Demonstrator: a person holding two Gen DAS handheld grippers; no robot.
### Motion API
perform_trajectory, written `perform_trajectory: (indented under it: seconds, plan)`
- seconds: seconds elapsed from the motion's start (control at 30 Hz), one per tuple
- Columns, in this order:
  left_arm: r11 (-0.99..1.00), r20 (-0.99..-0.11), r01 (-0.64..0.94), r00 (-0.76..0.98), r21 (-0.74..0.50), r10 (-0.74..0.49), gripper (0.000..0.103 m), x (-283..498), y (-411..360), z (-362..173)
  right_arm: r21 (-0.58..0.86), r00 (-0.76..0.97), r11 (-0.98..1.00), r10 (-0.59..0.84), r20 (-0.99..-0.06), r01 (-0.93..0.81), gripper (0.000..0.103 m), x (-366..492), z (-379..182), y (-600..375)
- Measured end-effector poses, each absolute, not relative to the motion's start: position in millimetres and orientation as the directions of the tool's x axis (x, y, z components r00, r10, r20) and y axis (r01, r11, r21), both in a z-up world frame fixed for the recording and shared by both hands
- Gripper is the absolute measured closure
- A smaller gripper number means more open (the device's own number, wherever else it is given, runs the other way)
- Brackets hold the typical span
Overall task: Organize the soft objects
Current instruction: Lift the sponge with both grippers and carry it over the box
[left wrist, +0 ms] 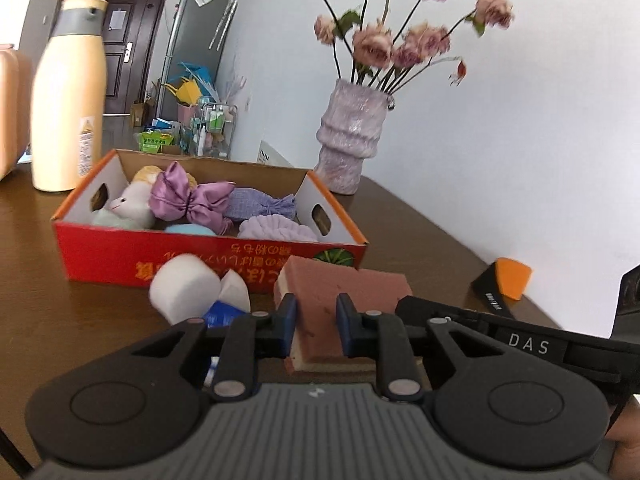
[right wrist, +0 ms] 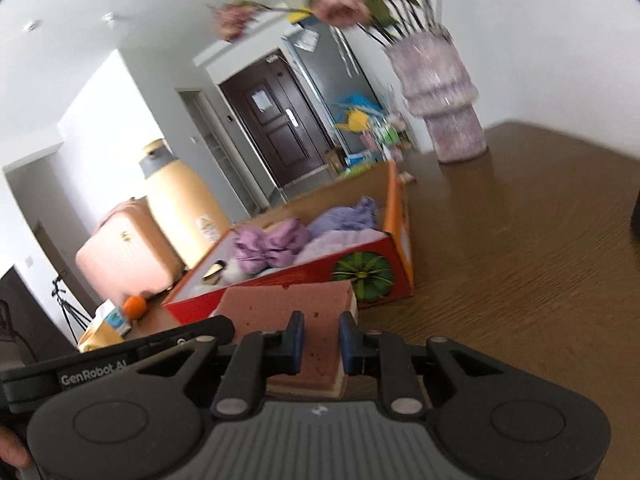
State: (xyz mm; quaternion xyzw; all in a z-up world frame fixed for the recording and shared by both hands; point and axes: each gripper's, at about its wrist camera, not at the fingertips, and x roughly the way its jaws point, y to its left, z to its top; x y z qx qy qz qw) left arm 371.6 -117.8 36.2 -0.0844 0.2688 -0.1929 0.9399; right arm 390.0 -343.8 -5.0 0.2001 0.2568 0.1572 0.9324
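Observation:
A pink sponge block [left wrist: 344,292] with a cream layer is held in front of a red cardboard box [left wrist: 208,256]. My left gripper [left wrist: 316,320] is shut on one end of the sponge. My right gripper [right wrist: 320,340] is shut on the other end of the sponge [right wrist: 288,312]. The box [right wrist: 372,256] holds a purple bow [left wrist: 188,200], a white plush toy [left wrist: 128,208], a lilac pouch [left wrist: 260,204] and other soft things. A white foam roll [left wrist: 184,292] lies on the table before the box.
A lilac vase [left wrist: 352,136] with dried roses stands behind the box on the wooden table [right wrist: 520,260]. A tall cream bottle [left wrist: 68,96] stands at the left. A black and orange object [left wrist: 504,284] lies at the right. A pink suitcase [right wrist: 124,256] and an orange [right wrist: 134,306] show left.

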Motion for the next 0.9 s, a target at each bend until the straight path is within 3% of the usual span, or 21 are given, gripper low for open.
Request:
perform_trajectory:
  seconds: [0.5,0.9]
  plan:
    - [0.903,-0.391,0.325,0.820,-0.282,-0.417,0.082,295,-99,72,0.380,0.856,0.887,0.396,-0.332,-0.263,0.085,286,45,-322]
    - [0.900,-0.373,0.330,0.827,-0.284,-0.421,0.082,345,-102,81,0.345,0.870,0.902,0.373,-0.322,-0.259,0.085,310,58,-321]
